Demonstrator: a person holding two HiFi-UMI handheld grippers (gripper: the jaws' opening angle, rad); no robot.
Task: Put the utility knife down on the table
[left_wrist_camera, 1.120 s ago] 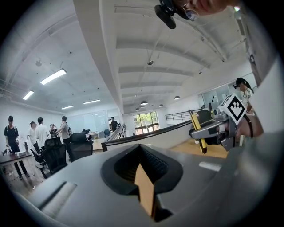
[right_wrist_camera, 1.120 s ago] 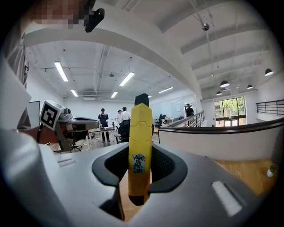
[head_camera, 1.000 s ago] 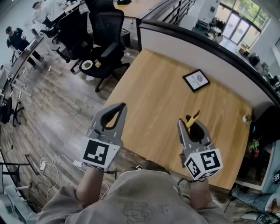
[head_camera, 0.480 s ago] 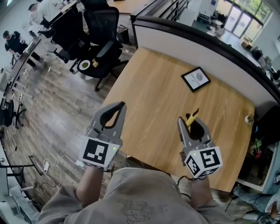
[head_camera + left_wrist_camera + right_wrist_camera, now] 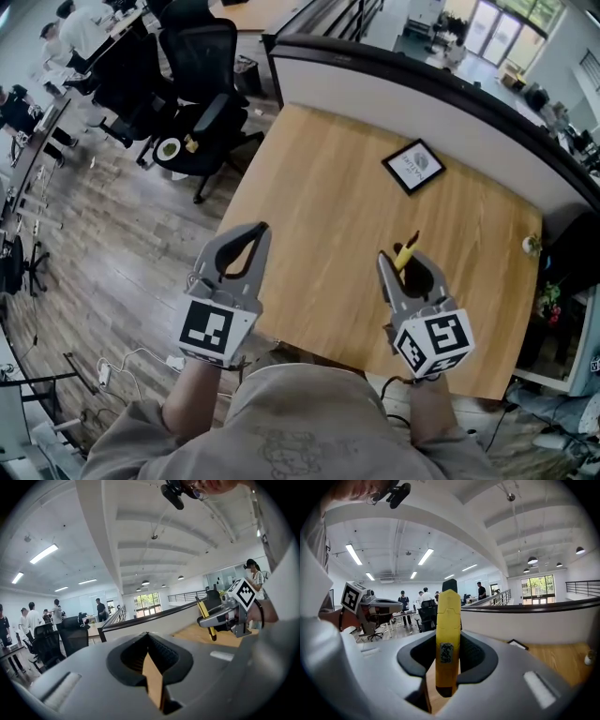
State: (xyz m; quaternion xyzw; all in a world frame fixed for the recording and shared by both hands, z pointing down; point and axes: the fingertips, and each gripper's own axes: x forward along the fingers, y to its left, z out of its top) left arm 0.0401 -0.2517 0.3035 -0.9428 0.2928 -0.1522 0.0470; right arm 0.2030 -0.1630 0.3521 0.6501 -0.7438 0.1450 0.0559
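Note:
A yellow utility knife (image 5: 405, 254) with a black tip stands upright between the jaws of my right gripper (image 5: 401, 265), which is shut on it above the near part of the wooden table (image 5: 328, 187). In the right gripper view the knife (image 5: 447, 634) fills the middle, pinched low in that gripper (image 5: 446, 670). My left gripper (image 5: 257, 232) hovers at the table's near left corner, jaws together, nothing in them. The left gripper view shows its own jaws (image 5: 152, 667) closed, with the knife (image 5: 205, 617) off to the right.
A black-framed picture (image 5: 417, 166) lies on the far part of the table. A small object (image 5: 532, 246) sits at the table's right edge. Black office chairs (image 5: 192, 84) stand on the floor to the left, a dark partition (image 5: 422, 80) runs behind the table, and people stand far off.
Both grippers keep the same pose, the right one still holding the knife. Only the head view has drifted slightly, so the table sits a little lower left in the frame.

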